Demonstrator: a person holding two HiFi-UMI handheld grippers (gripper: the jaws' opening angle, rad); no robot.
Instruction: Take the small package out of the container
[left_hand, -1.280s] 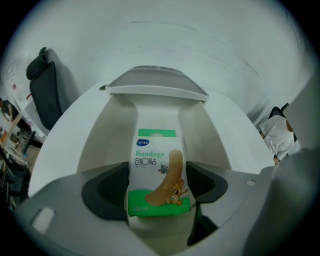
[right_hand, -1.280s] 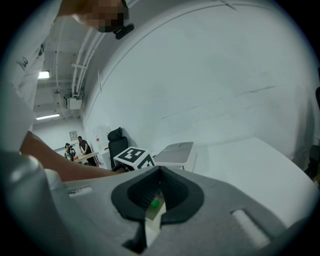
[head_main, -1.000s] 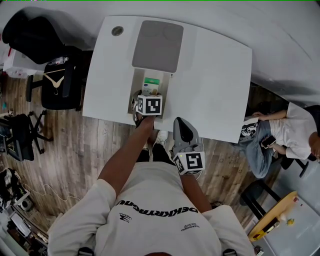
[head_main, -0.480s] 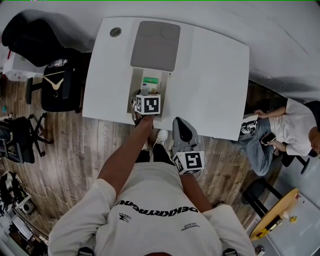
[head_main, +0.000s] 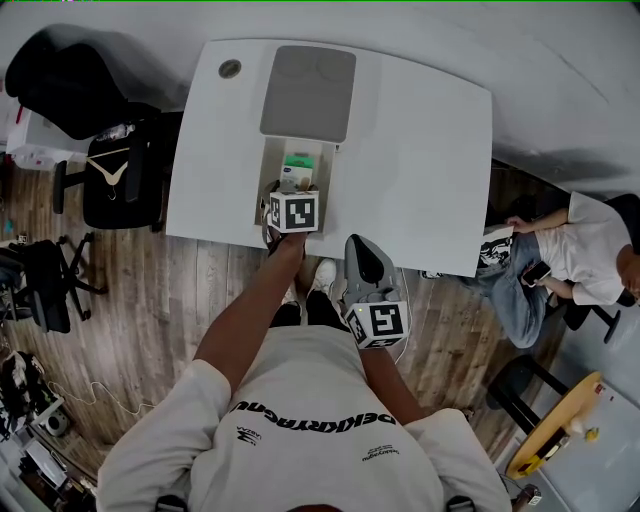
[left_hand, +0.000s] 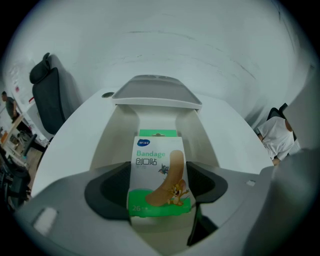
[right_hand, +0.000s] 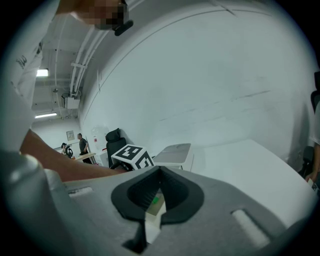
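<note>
A beige open container (head_main: 272, 160) with its grey lid (head_main: 308, 92) raised stands on the white table (head_main: 420, 150). My left gripper (head_main: 292, 192) reaches into its near end. In the left gripper view the left gripper (left_hand: 159, 189) is shut on a small white and green bandage package (left_hand: 160, 170), held upright between the dark pads (left_hand: 107, 192). A second green package (left_hand: 158, 133) lies deeper inside the container (left_hand: 117, 135). My right gripper (head_main: 362, 248) hangs off the table's front edge, close to the person's body. In its own view the right gripper (right_hand: 159, 192) is shut and holds nothing.
A black office chair (head_main: 110, 160) stands left of the table. A person (head_main: 560, 260) sits at the right, beyond the table's corner. A round cable hole (head_main: 229, 68) is at the table's far left corner. Wooden floor lies below the front edge.
Almost nothing: the head camera shifted slightly. The left gripper stays shut on the package at the container's near end, and the right gripper has not moved.
</note>
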